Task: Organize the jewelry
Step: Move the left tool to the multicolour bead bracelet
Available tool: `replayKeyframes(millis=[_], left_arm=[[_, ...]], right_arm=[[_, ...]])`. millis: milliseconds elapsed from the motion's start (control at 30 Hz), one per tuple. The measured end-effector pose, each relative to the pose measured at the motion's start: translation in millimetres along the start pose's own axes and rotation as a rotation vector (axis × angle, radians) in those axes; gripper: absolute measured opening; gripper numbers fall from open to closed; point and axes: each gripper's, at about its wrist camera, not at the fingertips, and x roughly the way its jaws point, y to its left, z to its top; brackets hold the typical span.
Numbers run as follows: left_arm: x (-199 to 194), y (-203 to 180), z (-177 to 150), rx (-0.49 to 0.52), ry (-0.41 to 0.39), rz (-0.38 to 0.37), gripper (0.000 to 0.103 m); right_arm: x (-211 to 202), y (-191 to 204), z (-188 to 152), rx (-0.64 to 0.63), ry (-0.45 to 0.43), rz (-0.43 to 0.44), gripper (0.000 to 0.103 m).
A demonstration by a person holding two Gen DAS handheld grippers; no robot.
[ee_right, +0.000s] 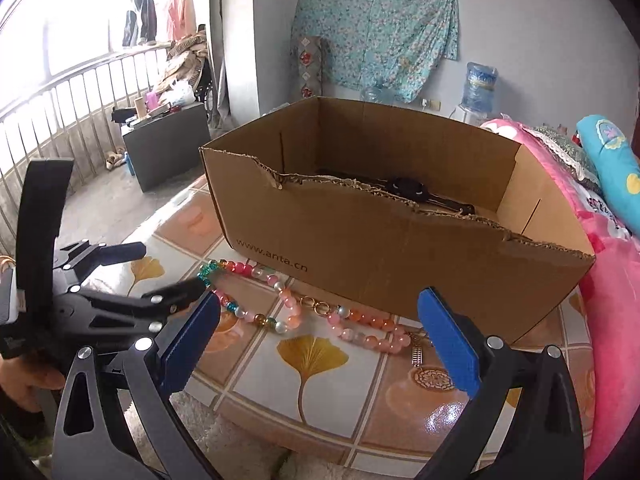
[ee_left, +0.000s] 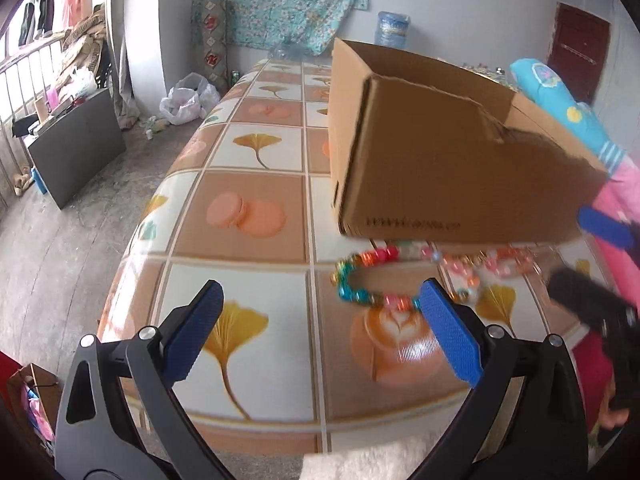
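Beyond both grippers' spread, empty jaws, the bead necklace [ee_right: 280, 304] lies beside the cardboard box [ee_right: 400, 256].

The cardboard box [ee_right: 400, 264] was plain brown. The bead necklace [ee_right: 280, 304] mixed pink, orange, teal and clear beads. The bench [ee_right: 320, 380] cloth showed orange-and-cream squares with yellow ginkgo leaves.

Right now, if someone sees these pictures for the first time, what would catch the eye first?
First the big cardboard box with a torn front edge, standing on the patterned tablecloth; something dark lies inside it. Next the colourful bead necklaces, spread on the cloth just in front of the box. Both the left gripper and the right gripper hang open above the cloth near the beads, holding nothing.
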Motion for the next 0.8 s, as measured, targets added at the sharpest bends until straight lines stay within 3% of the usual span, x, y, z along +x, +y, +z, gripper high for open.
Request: replayKeyframes(millis=[167, 300, 800], left_arm=[[17.9, -12.8, 12.3, 0.080, 0.005, 0.096, 0.095], [24.2, -19.4, 2.2, 0.153, 0.044, 0.154, 0.095], [-11.9, -4.0, -36.6, 0.150, 0.073, 0.132, 0.095]], right_arm=[[-2.6, -1.7, -2.3, -0.002, 0.000, -0.011, 0.096], [-2.1, -6.5, -3.5, 0.003, 0.012, -0.013, 0.096], [-6.7, -8.2, -7.8, 0.022, 0.006, 0.077, 0.096]])
